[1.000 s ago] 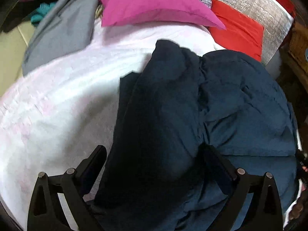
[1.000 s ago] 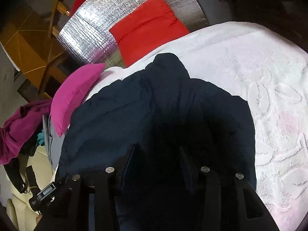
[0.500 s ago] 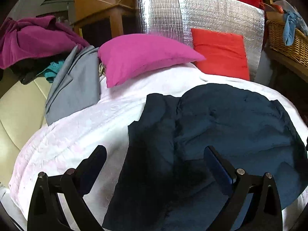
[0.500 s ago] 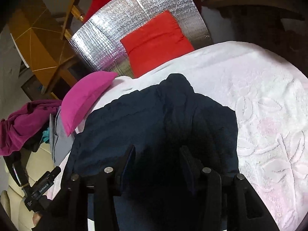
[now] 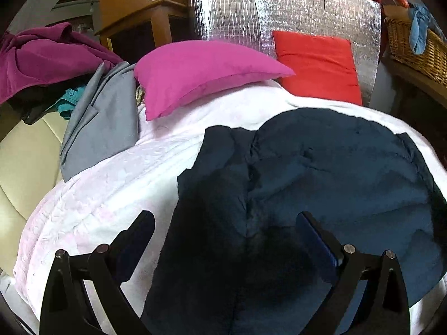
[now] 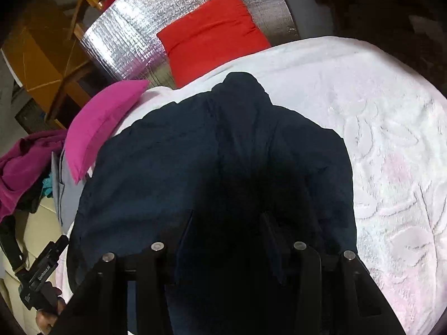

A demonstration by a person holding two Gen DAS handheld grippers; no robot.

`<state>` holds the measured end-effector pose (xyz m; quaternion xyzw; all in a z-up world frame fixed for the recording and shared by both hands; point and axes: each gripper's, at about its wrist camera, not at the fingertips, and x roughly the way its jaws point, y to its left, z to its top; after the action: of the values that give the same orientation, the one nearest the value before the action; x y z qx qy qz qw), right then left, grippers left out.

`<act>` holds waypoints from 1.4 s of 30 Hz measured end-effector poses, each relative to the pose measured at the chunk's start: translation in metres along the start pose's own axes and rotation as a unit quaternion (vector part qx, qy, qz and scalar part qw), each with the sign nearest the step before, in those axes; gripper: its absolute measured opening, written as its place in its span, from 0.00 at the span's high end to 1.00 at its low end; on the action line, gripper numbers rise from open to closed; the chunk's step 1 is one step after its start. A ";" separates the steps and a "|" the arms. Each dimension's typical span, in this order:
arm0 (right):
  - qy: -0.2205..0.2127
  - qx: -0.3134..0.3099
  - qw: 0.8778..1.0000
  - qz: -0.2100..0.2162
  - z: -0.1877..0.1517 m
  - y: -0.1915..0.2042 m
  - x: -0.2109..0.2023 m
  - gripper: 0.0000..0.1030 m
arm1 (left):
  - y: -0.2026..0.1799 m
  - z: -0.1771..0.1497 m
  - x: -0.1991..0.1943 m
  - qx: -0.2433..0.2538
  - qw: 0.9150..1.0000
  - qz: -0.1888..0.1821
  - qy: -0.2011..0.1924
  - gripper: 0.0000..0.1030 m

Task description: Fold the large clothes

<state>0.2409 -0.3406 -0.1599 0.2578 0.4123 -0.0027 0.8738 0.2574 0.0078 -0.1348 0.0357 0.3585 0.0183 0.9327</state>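
Note:
A large navy garment [image 5: 321,173] lies spread on the white bedspread [image 5: 106,189], with one side folded over along a lengthwise crease. My left gripper [image 5: 223,223] hovers above its near part, jaws wide open with nothing pinched. In the right wrist view the same garment [image 6: 173,167] fills the middle. My right gripper [image 6: 227,223] stands over its shadowed near end, jaws partly apart, and no cloth is seen bunched or lifted between the pads. At the lower left of that view a hand [image 6: 47,318] holds the left tool.
A magenta pillow [image 5: 201,75] and a red cushion [image 5: 318,64] lie at the bed's head against a silver foil panel [image 5: 279,11]. A grey garment [image 5: 100,128] and a purple one [image 5: 42,55] are heaped at the left. A wicker basket [image 5: 416,47] stands right.
The left gripper has lifted and drawn back from the navy garment, so the pillows and foil panel now show. The garment lies flatter. The right gripper has hardly moved.

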 end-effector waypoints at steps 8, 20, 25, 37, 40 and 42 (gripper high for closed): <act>-0.077 0.034 0.996 0.035 0.018 -0.032 -0.048 0.24 | 0.026 0.003 0.008 -0.041 0.998 -0.043 0.034 0.01; 0.017 0.105 0.992 0.073 0.014 -0.088 -0.006 0.24 | 0.078 -0.027 0.056 -0.193 0.954 -0.150 0.176 0.02; 0.030 0.064 0.997 0.037 0.006 -0.070 0.008 0.41 | 0.078 -0.039 0.071 -0.234 0.935 -0.183 0.194 0.03; -0.021 0.048 0.995 0.082 0.003 -0.044 -0.040 0.68 | 0.058 -0.025 0.074 -0.218 0.947 -0.195 0.136 0.30; 0.000 0.051 0.997 0.066 -0.006 -0.047 -0.038 0.69 | 0.058 -0.023 0.072 -0.210 0.951 -0.190 0.126 0.30; 0.031 0.072 0.996 0.033 -0.010 -0.060 -0.025 0.60 | 0.058 -0.026 0.077 -0.213 0.948 -0.189 0.140 0.28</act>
<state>0.2040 -0.3931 -0.1744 0.3335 0.4290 0.0039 0.8395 0.2971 0.0715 -0.2006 -0.2349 0.4736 -0.0778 0.8453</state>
